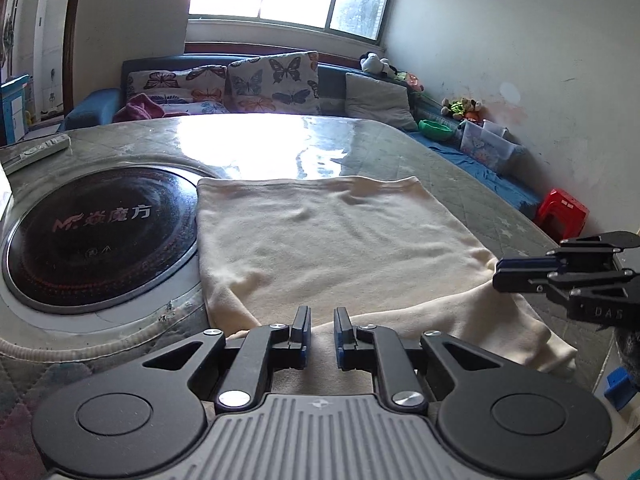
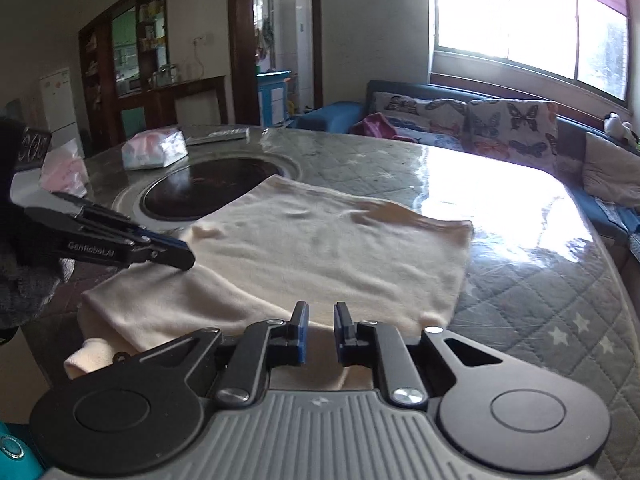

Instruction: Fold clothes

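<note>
A cream garment (image 1: pixel 340 240) lies flat on the round table, partly folded, with a sleeve or flap trailing toward the near edge (image 1: pixel 532 332). It also shows in the right wrist view (image 2: pixel 320 264). My left gripper (image 1: pixel 322 330) is open and empty, hovering over the garment's near edge. My right gripper (image 2: pixel 322 330) is open and empty, over the near edge further right. The right gripper shows in the left wrist view (image 1: pixel 500 276) at the garment's right side. The left gripper shows in the right wrist view (image 2: pixel 188 258) over the garment's left part.
A black induction hob (image 1: pixel 100 236) is set in the table left of the garment. A remote (image 1: pixel 36 152), tissue packs (image 2: pixel 154 150) and a plastic-covered quilted tablecloth (image 2: pixel 540 280) are on the table. A sofa with butterfly cushions (image 1: pixel 272 80) and a red stool (image 1: pixel 562 212) stand beyond.
</note>
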Action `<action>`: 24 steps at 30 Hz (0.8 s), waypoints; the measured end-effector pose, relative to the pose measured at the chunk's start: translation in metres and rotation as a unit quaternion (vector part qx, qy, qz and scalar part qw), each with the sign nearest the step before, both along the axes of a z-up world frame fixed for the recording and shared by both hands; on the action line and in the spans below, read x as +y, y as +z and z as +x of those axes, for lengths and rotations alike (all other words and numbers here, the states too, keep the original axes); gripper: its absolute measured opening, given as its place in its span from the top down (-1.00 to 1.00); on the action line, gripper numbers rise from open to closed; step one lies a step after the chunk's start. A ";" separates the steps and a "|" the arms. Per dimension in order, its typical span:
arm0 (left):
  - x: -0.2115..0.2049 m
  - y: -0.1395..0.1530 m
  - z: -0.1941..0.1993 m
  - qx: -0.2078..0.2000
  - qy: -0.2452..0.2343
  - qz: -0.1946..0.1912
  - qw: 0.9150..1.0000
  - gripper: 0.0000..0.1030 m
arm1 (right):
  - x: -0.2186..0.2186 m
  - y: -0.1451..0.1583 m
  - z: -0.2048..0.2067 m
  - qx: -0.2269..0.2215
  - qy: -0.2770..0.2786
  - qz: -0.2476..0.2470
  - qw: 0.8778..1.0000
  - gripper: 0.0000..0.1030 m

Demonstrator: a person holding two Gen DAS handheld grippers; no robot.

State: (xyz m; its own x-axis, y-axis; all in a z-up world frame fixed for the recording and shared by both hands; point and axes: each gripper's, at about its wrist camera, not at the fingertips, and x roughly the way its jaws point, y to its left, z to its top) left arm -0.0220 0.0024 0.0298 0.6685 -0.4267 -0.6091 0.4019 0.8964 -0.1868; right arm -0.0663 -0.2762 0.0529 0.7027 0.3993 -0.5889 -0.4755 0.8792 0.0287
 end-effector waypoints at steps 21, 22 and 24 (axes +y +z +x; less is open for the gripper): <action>-0.042 0.001 -0.028 -0.004 -0.079 0.016 0.997 0.73 | 0.028 -0.011 -0.023 0.013 0.086 -0.047 0.995 0.58; -0.042 0.001 -0.030 -0.004 -0.080 0.017 0.997 0.73 | 0.026 -0.012 -0.026 0.017 0.087 -0.050 0.995 0.57; -0.041 0.000 -0.035 -0.004 -0.084 0.017 0.996 0.73 | 0.020 -0.013 -0.033 0.023 0.081 -0.054 0.995 0.56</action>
